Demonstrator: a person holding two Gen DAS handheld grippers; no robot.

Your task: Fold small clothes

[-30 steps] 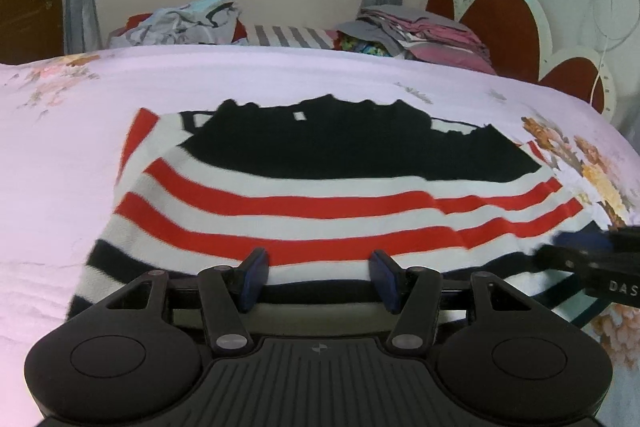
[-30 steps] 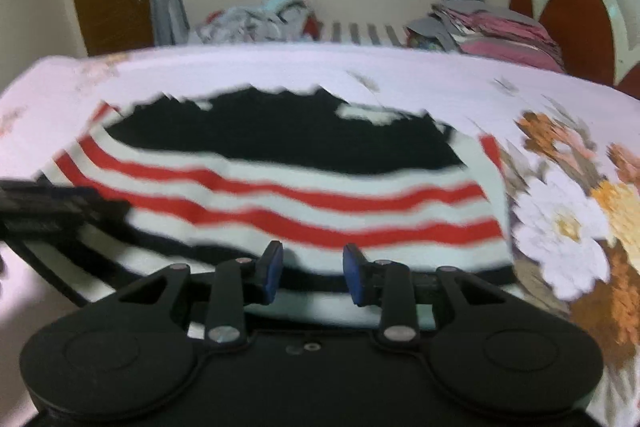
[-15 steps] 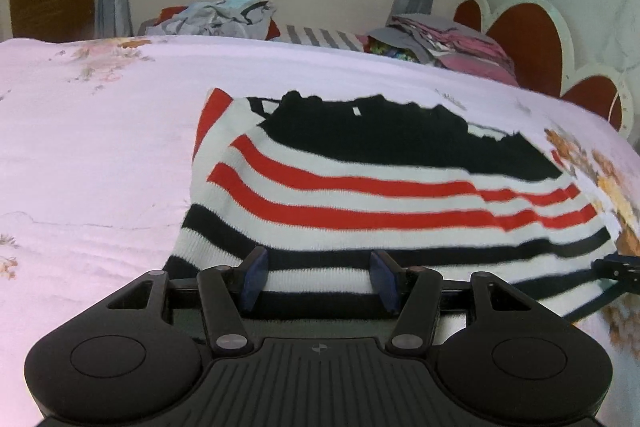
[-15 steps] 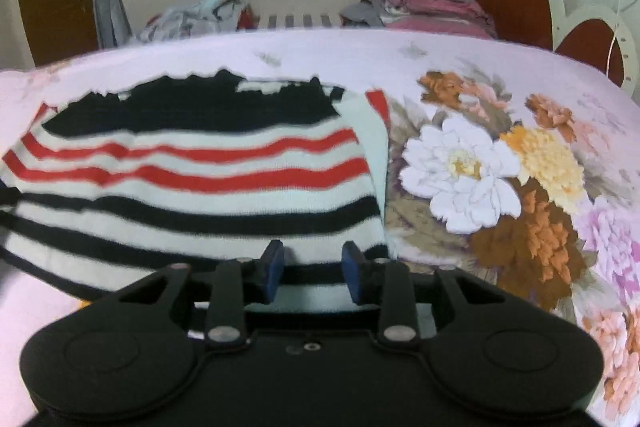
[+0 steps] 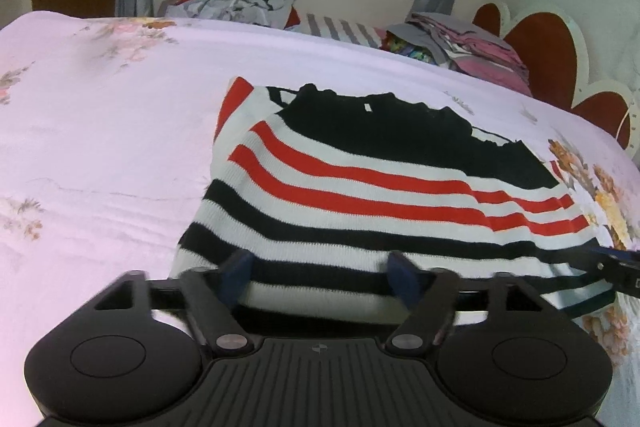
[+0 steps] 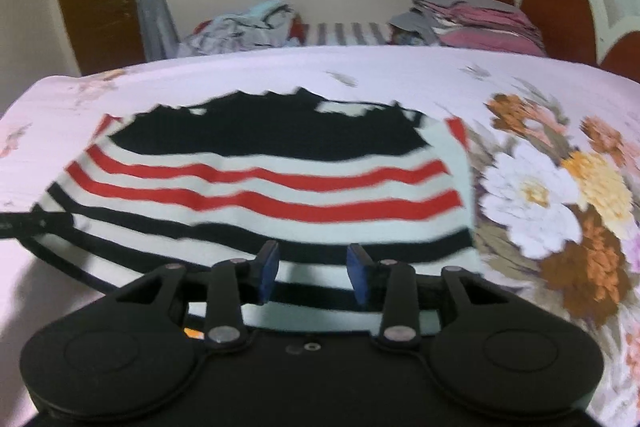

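A striped knit sweater (image 5: 360,195), black at the top with red, white and black bands, lies flat on the pink floral bedsheet (image 5: 100,131); it also shows in the right wrist view (image 6: 256,187). My left gripper (image 5: 320,279) is open over the sweater's near hem, towards its left side. My right gripper (image 6: 312,271) is open over the near hem, towards its right side. Neither holds cloth. The right gripper's tip shows at the right edge of the left wrist view (image 5: 620,267).
A loose heap of clothes (image 5: 236,3) and a stack of folded clothes (image 5: 460,43) sit beyond the far edge of the bed. A red and white scalloped headboard (image 5: 544,47) stands at the right. Large printed flowers (image 6: 560,195) cover the sheet right of the sweater.
My left gripper has shifted left, so the sweater sits further right in its view. My right gripper swung right, then back left over the hem. Both stayed open.
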